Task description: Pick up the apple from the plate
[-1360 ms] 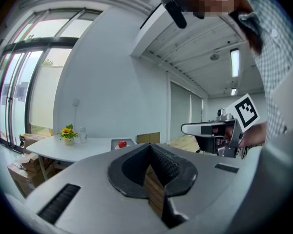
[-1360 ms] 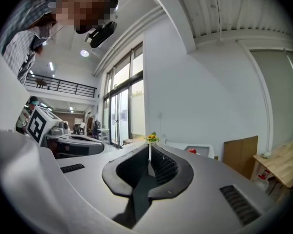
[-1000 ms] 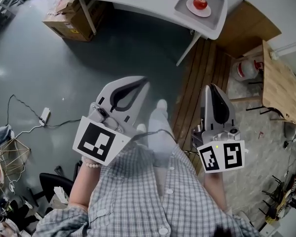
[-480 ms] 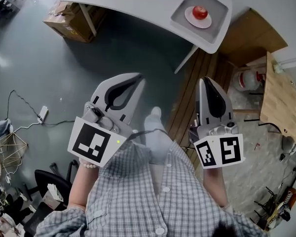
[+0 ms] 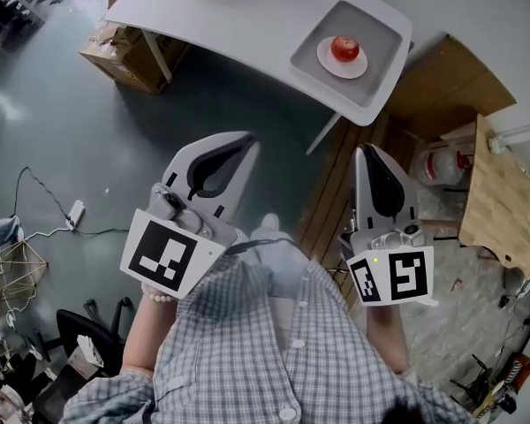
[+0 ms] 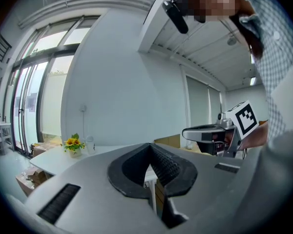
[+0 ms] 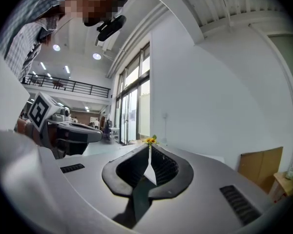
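A red apple (image 5: 344,49) sits on a white plate (image 5: 329,63), which lies in a grey tray (image 5: 384,47) on a white table (image 5: 238,16) far ahead in the head view. My left gripper (image 5: 250,143) is held out in front of the person's body, well short of the table, jaws shut and empty. My right gripper (image 5: 365,151) is beside it to the right, also shut with nothing in it. In the left gripper view the left gripper (image 6: 150,145) has its tips touching; the right gripper (image 7: 149,146) looks the same in its own view. Both point about level toward the table.
Cardboard boxes (image 5: 128,47) stand under the table's left end. A wooden floor strip (image 5: 336,175), a brown board (image 5: 442,73) and a wooden bench (image 5: 503,193) lie to the right. A cable (image 5: 44,210) and clutter lie at the left. A small flower pot (image 6: 73,145) stands on the table.
The table with the apple has come nearer and lower in the head view as the person walks toward it. Both grippers keep their place before the body, still shut.
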